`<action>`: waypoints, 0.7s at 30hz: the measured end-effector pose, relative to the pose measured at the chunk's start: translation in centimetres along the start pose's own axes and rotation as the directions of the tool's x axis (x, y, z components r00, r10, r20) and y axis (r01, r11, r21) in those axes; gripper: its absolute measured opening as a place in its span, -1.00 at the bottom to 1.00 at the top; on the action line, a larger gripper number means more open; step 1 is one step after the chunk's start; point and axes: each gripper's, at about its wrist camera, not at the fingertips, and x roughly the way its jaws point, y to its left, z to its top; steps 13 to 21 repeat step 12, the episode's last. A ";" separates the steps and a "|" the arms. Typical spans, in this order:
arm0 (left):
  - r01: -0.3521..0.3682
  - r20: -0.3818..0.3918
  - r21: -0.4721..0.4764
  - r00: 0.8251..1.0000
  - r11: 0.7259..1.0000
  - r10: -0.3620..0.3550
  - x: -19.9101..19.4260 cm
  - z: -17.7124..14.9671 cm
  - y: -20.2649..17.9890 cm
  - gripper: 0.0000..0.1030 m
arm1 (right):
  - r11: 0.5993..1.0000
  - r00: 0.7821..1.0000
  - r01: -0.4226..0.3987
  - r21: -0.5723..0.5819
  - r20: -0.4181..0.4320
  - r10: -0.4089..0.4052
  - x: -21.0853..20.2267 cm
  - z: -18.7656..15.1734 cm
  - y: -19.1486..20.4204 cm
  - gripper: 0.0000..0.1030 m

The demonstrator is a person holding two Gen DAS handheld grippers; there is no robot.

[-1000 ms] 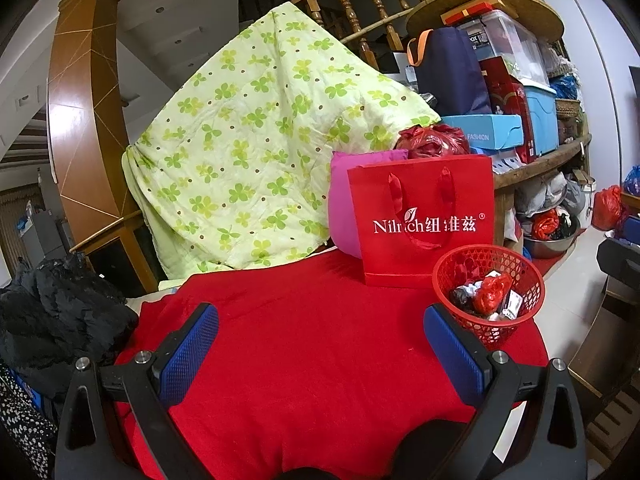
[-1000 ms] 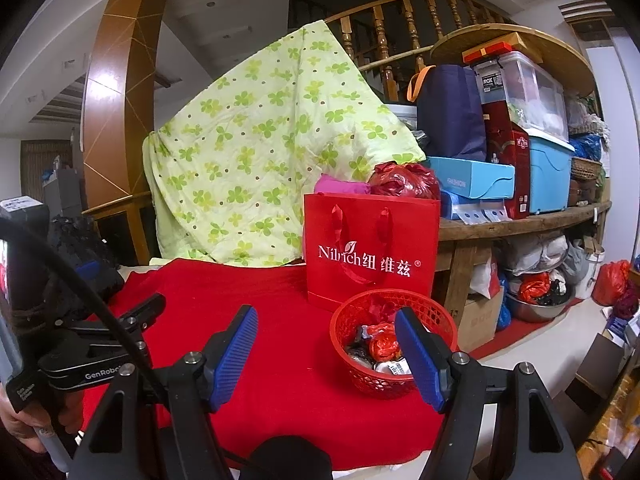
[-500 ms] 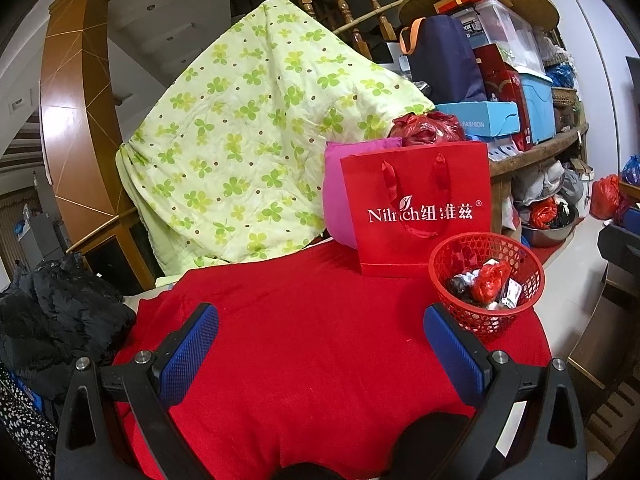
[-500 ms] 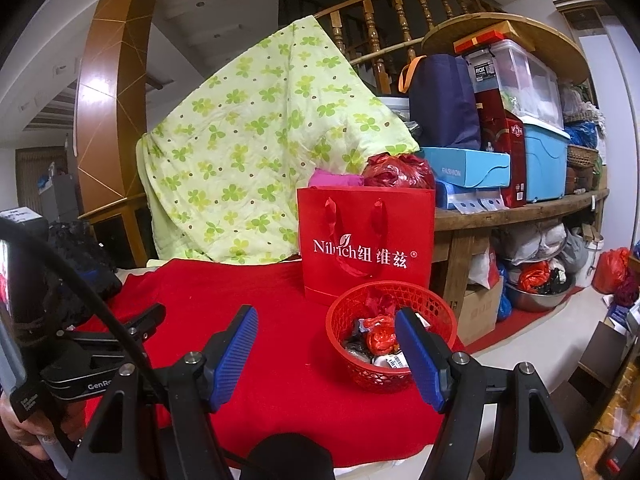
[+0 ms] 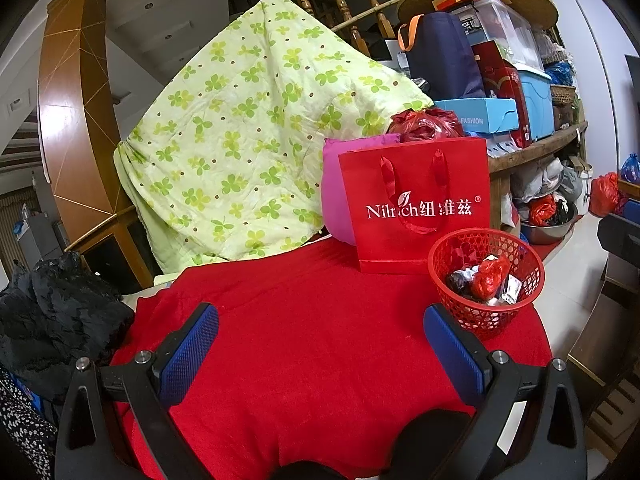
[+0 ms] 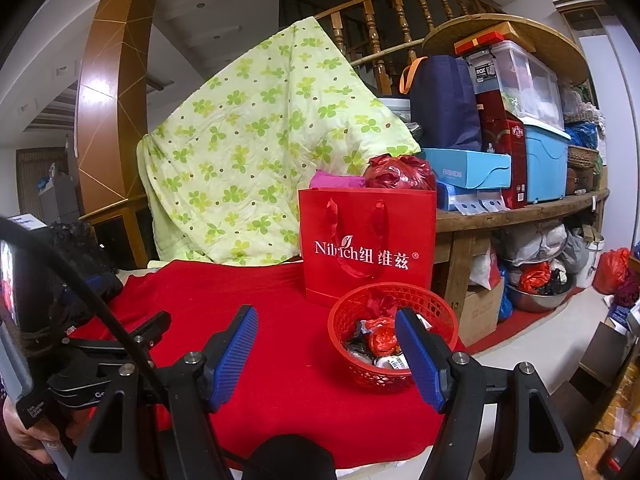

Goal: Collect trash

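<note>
Now both grippers, left gripper (image 5: 320, 356) and right gripper (image 6: 326, 354), have fingers wide open, holding nothing; a bump at 2 o'clock could tip the light basket (image 5: 486, 280) and spill the trash (image 5: 486, 280).

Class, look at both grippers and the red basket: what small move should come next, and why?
Probably none toward trash: the wrappers already lie in the red basket, the red cloth shows no loose litter, and both the left gripper and right gripper are open and empty. Pulling back seems sensible.
</note>
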 end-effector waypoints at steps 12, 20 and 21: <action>-0.025 -0.008 -0.053 1.000 0.998 0.024 2.6 -1.7 2.9 0.98 | 1.000 1.000 -0.005 -0.010 -0.014 0.005 2.7 0.6 1.2 0.51; -0.025 -0.008 -0.053 1.000 0.998 0.024 2.6 -1.7 2.9 0.98 | 1.000 1.000 -0.005 -0.010 -0.014 0.005 2.7 0.6 1.2 0.51; -0.025 -0.008 -0.053 1.000 0.998 0.024 2.6 -1.7 2.9 0.98 | 1.000 1.000 -0.005 -0.010 -0.014 0.005 2.7 0.6 1.2 0.51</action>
